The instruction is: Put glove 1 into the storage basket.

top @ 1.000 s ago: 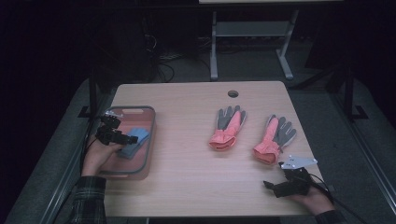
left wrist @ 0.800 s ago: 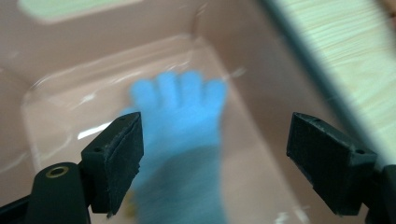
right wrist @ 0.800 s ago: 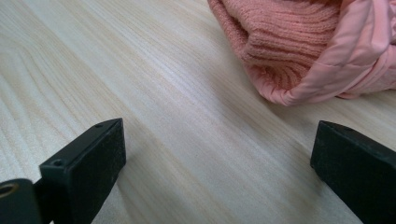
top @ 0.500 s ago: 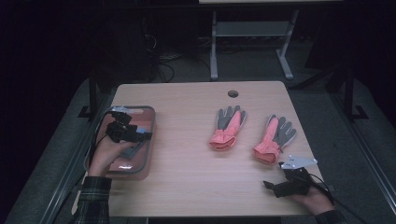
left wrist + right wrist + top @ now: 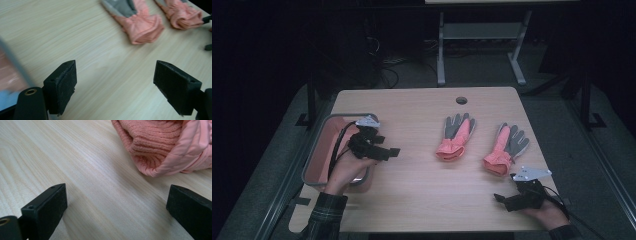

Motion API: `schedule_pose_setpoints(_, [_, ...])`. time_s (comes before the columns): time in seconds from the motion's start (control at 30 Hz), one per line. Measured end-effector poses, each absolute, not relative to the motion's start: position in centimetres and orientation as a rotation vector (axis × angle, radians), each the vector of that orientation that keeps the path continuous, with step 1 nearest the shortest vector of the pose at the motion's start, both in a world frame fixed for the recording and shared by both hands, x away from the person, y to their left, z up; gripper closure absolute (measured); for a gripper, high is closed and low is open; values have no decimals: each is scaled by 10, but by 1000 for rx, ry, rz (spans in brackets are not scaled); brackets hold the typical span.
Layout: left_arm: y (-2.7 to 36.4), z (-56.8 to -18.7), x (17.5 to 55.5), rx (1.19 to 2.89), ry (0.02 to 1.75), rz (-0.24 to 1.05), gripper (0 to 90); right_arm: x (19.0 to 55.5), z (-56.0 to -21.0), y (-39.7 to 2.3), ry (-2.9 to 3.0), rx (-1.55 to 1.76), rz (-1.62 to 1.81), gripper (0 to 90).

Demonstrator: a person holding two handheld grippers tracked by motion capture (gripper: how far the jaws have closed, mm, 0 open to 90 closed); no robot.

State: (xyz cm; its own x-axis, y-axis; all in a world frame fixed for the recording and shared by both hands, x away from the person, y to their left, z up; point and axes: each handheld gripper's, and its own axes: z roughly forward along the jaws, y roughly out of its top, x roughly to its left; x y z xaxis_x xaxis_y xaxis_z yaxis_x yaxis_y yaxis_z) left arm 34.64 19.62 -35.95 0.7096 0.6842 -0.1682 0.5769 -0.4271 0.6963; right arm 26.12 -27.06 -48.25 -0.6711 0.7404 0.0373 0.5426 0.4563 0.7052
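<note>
Going left to right: there's a grey-rimmed tray (image 5: 314,159) with a salmon-coloured bottom at the left edge of the worktop (image 5: 412,185), and the left gripper (image 5: 387,151) hangs just past its right rim, pointing toward the gloves. Jaws are spread wide, nothing in them. In the left gripper view there's a bit of something pale blue (image 5: 6,98) at the tray side, too blurry to call. Mid-table lies the left glove (image 5: 455,136), pink cuff toward the person, grey fingers away. Just right of it, apart, is the right glove (image 5: 506,149), same orientation. The right gripper (image 5: 503,199) rests near the front edge, just short of that cuff, jaws wide open and empty too. Looks to me like the reach-for-the-gloves step; next each gripper needs to close in on a cuff and pinch it
</note>
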Motion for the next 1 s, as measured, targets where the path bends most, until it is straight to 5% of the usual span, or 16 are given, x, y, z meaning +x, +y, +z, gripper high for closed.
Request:
schedule_pose_setpoints(0.37, [141, -384, 321, 2202, 836, 172, 184, 262, -482, -271, 2438, 1096, 1029, 27])
schedule_pose_setpoints(0.67, [134, -415, 304, 2226, 762, 192, 161, 262, -481, -270, 2450, 1108, 1001, 42])
schedule_pose_setpoints(1.0, [145, -450, 281, 2284, 705, 208, 136, 260, -456, -281, 2499, 1132, 990, 390])
